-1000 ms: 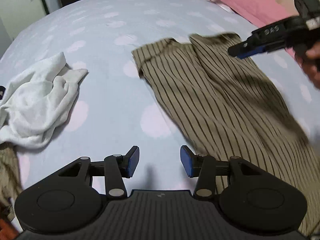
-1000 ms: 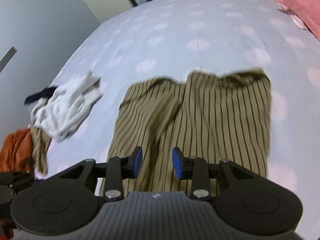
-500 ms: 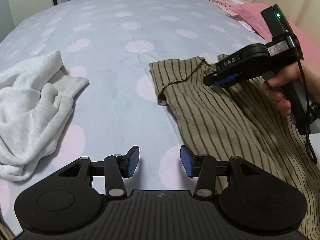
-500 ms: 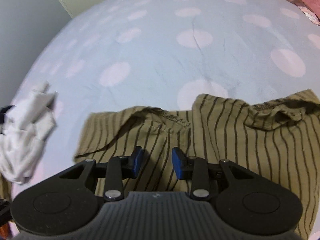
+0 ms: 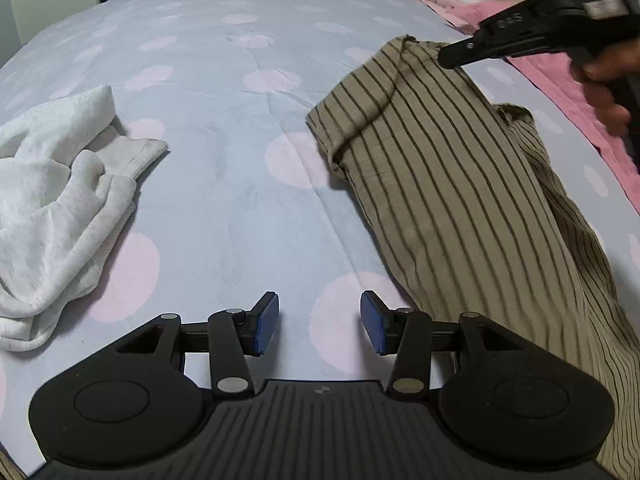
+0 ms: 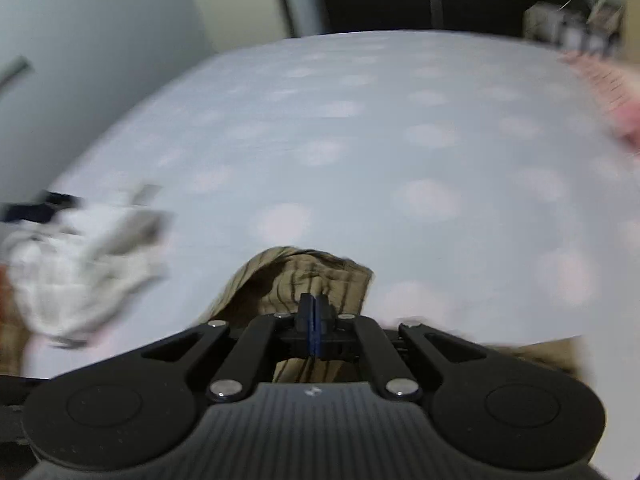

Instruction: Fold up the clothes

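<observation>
Right wrist view: right gripper pinched tight on a raised fold of the striped shirt, lifted off the bed. Left gripper spread wide, holding nothing, over bare sheet. Shirt trails along the bed's right side. White towel bunched well left.

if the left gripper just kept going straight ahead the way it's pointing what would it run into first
Probably just the bedsheet: the open left gripper points between the white garment and the striped garment, touching neither. Depth is hard to judge.
</observation>
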### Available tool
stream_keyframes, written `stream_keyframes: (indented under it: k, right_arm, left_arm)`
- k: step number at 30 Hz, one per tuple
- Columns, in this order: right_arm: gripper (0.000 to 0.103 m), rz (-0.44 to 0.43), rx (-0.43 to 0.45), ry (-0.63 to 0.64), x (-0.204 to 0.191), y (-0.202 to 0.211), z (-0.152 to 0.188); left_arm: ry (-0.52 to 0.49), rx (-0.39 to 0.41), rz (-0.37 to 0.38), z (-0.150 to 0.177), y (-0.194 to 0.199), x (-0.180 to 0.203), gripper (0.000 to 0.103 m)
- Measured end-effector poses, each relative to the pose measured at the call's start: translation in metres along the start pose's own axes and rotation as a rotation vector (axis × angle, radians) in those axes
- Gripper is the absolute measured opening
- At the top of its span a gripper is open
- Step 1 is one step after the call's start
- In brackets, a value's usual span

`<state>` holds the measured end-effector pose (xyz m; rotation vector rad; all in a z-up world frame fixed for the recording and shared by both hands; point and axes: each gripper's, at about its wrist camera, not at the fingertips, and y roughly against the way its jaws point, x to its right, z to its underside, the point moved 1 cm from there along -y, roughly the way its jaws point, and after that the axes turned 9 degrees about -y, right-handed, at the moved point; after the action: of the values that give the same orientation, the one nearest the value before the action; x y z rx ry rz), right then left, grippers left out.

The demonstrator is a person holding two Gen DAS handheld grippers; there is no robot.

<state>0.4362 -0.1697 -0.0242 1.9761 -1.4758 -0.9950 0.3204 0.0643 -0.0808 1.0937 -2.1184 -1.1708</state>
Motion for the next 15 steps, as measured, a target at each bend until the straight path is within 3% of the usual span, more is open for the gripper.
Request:
stream_keyframes:
  k: [3, 8, 12, 15]
  right_arm:
    - [0.001, 0.039, -0.019, -0.011, 0.015, -0.012, 0.001]
    - [0.008, 0.189, -0.082, 0.001, 0.028, -0.034, 0.017]
    - [0.031, 0.151, -0.082, -0.016, 0.034, -0.022, 0.028]
    - [0.031, 0.091, -0.095, -0.011, 0.031, -0.005, 0.044]
  left_arm:
    - [-0.021, -0.021, 0.045, 0.005, 0.001, 0.006, 0.043]
    - [-0.029, -0.078, 0.153, 0.018, 0.003, 0.020, 0.047]
    - [-0.031, -0.124, 0.240, 0.032, 0.007, 0.033, 0.047]
    - [-0.011, -0.150, 0.295, 0.042, 0.010, 0.043, 0.049]
